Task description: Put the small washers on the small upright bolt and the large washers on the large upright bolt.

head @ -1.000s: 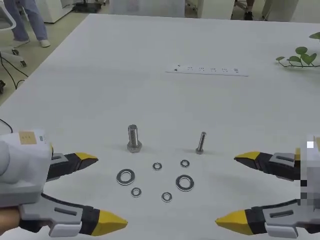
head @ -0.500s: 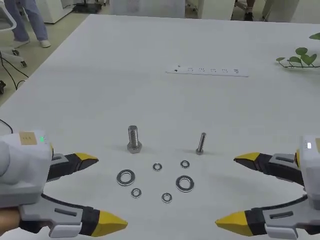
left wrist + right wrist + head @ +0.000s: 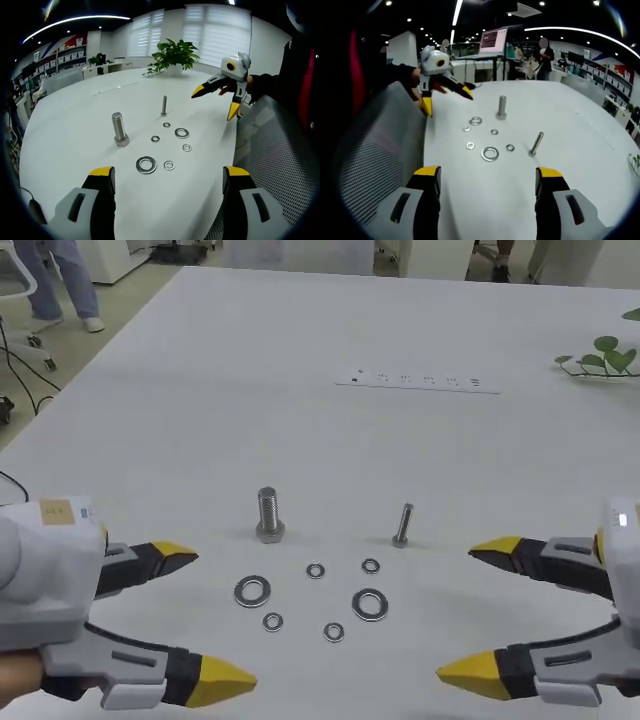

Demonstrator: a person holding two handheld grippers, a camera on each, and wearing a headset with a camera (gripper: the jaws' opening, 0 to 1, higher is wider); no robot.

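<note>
The large upright bolt (image 3: 268, 515) and the thin small bolt (image 3: 403, 526) stand mid-table. In front of them lie two large washers (image 3: 252, 591) (image 3: 370, 604) and several small washers (image 3: 315, 571) scattered between. My left gripper (image 3: 212, 618) hovers open at the near left of the washers, and my right gripper (image 3: 460, 612) hovers open at the near right. Neither holds anything. The left gripper view looks over the large bolt (image 3: 119, 130), the small bolt (image 3: 164, 106) and the right gripper (image 3: 214, 105). The right gripper view has the large bolt (image 3: 501, 108), the small bolt (image 3: 537, 143) and the left gripper (image 3: 447, 102).
A white power strip (image 3: 415, 381) lies farther back on the table (image 3: 300, 420). Plant leaves (image 3: 600, 355) reach in at the far right edge. People's legs and cables are beyond the table's far left corner. A grey mesh chair back (image 3: 270, 145) is near the front edge.
</note>
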